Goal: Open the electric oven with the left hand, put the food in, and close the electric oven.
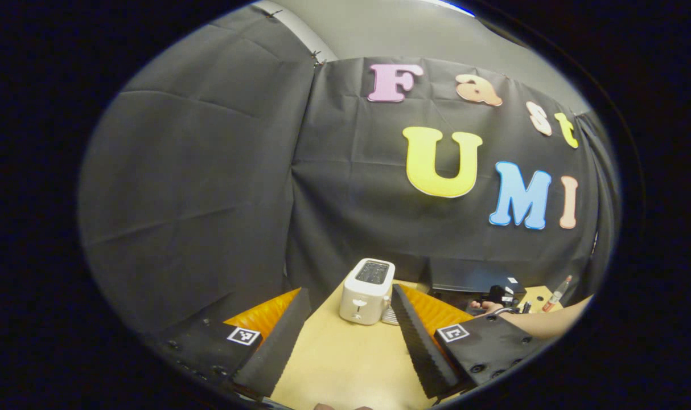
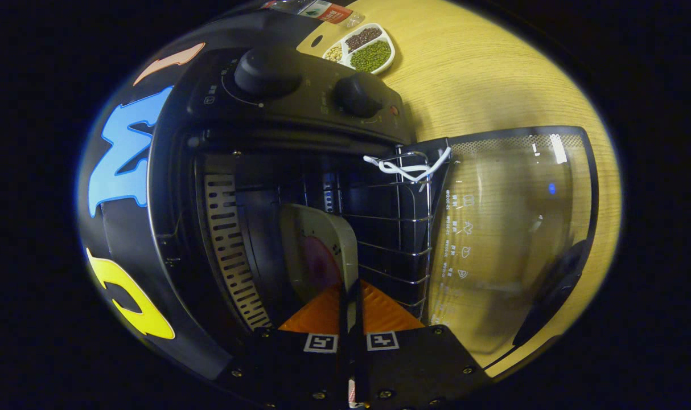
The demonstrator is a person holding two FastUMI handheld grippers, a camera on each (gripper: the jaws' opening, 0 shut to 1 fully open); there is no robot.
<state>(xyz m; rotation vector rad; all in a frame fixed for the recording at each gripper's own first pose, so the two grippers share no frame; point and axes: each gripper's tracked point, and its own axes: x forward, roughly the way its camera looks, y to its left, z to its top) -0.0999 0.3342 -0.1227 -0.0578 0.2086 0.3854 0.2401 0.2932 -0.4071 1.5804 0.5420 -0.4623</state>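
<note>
Wooden tabletop and a white toaster lie ahead of my left tool, spread wide and idle, while my right tool pinches the plate inside the oven, door open; releasing and closing remain.

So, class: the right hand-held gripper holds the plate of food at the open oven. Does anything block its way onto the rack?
Nothing visible does. The glass door is swung fully open, and the plate, pinched by the right hand-held gripper, is already inside the oven cavity beside the wire rack.
</note>
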